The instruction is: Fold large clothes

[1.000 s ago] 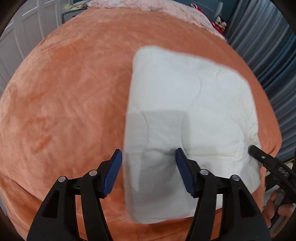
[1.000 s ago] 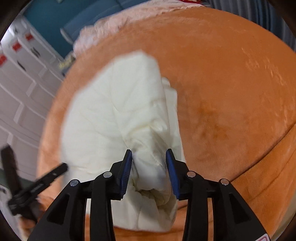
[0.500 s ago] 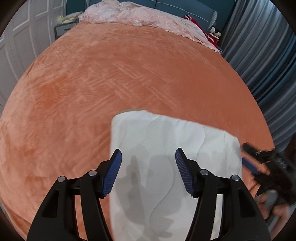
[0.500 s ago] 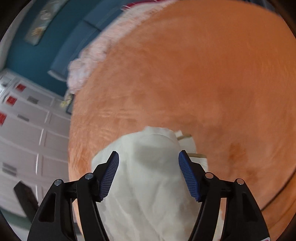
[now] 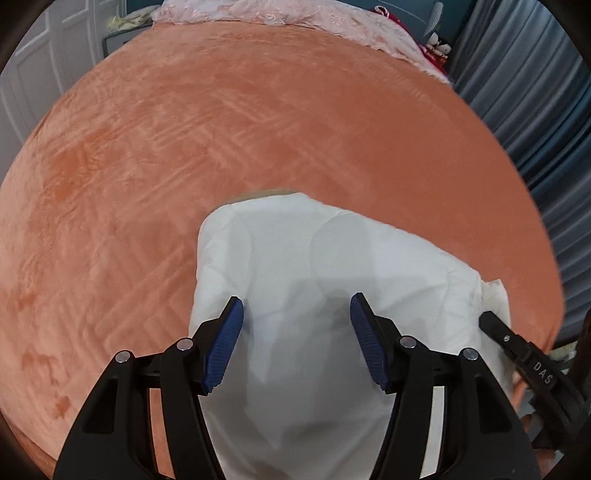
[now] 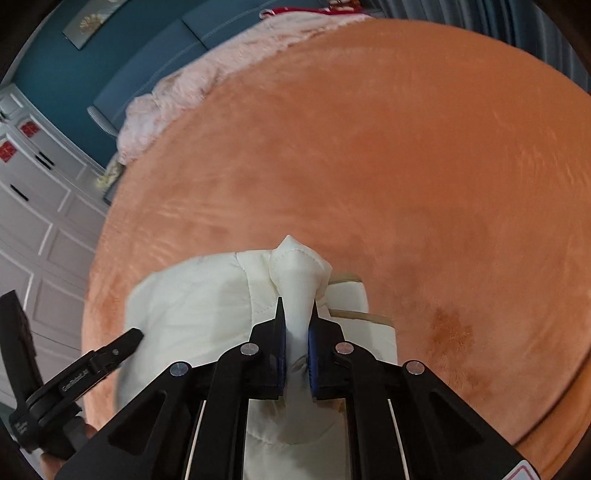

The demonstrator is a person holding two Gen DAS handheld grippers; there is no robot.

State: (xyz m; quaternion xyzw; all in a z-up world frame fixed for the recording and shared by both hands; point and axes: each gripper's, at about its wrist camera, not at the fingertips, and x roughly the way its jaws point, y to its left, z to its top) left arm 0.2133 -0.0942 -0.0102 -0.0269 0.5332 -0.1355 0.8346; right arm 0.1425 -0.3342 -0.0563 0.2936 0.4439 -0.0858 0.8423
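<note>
A white quilted garment [image 5: 325, 280] lies folded into a thick block at the near edge of an orange plush bedspread [image 5: 221, 129]. My left gripper [image 5: 295, 325] hovers open over the garment's left part, holding nothing. My right gripper [image 6: 295, 325] is shut on a bunched corner of the garment [image 6: 299, 273], which sticks up between its blue pads. The rest of the garment [image 6: 192, 295] spreads to the left in the right wrist view. The right gripper's tip shows in the left wrist view [image 5: 491, 321], at the garment's right edge.
A pink blanket [image 5: 295, 14] is heaped at the far end of the bed. Grey curtains [image 5: 535, 92] hang to the right and white cabinets [image 6: 33, 206] stand to the left. The left gripper [image 6: 107, 350] shows at the lower left of the right wrist view.
The right gripper opened, then closed on a bunched corner of the garment. The left gripper stayed open and drew back above the garment.
</note>
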